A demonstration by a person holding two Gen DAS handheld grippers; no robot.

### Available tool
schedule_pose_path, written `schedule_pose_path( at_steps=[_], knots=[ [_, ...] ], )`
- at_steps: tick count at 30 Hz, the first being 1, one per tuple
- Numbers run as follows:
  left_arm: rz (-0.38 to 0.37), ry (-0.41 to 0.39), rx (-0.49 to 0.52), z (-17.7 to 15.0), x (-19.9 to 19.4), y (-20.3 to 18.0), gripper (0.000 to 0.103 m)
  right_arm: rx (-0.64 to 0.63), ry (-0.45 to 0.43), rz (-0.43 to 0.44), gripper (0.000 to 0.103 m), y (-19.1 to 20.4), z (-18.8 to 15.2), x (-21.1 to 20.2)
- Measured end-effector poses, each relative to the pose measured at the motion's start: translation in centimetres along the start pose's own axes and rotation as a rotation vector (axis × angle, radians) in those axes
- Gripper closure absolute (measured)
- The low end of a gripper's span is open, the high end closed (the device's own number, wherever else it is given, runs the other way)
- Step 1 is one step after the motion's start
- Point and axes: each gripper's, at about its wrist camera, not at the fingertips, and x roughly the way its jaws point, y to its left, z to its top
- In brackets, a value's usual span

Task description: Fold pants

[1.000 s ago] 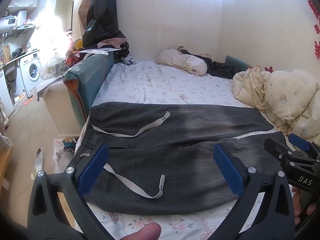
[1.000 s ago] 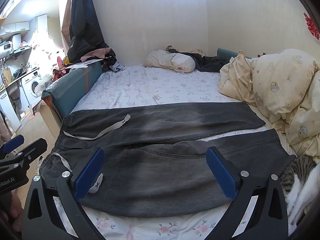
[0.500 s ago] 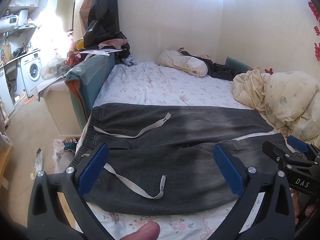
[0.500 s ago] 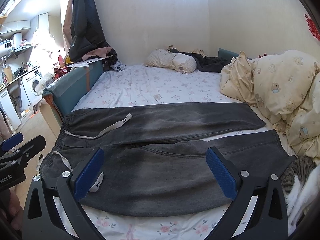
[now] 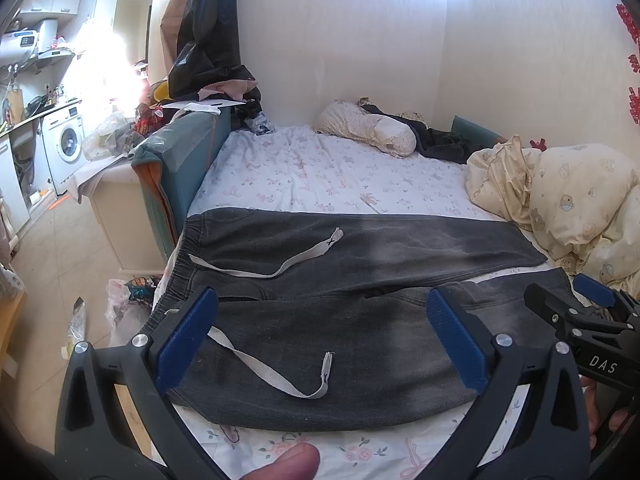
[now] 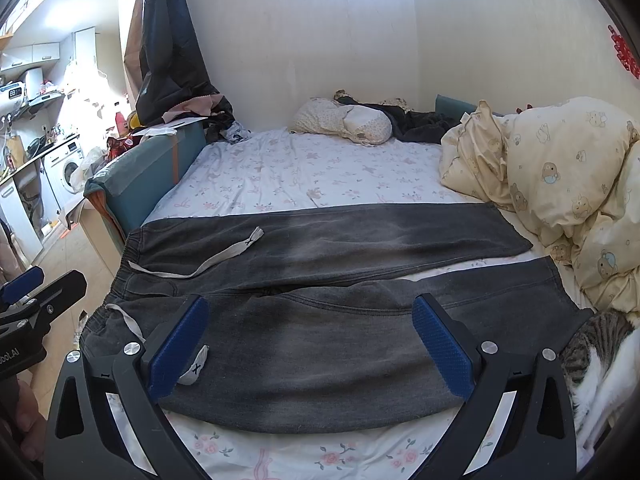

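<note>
Jaws of left gripper (image 5: pixel 322 340) and right gripper (image 6: pixel 310 346) both wide, empty, above near edge of bed (image 6: pixel 280 168). Pants (image 6: pixel 320 276) flat across bed, legs apart, waistband at left edge. No fold made; whole task appears left.

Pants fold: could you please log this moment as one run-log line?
pants: flat on bed, unfolded | left gripper: open, above pants | right gripper: open, above pants | cat: beside hem

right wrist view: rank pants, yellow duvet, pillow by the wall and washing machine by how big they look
1. pants, spread across most of the frame
2. yellow duvet, cut off at the right edge
3. pillow
4. washing machine

The pillow and the washing machine are farther off, so their true sizes stay unsure.
</note>
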Motion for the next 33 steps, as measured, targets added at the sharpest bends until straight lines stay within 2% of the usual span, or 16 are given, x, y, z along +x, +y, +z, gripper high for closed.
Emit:
schedule_pose_path(
  at_steps=[33],
  knots=[
    [-0.007, 0.009, -0.001, -0.01, -0.22, 0.68, 0.0, 0.017, 0.013, 0.003, 0.0, -0.12, -0.15, 0.16]
  ],
)
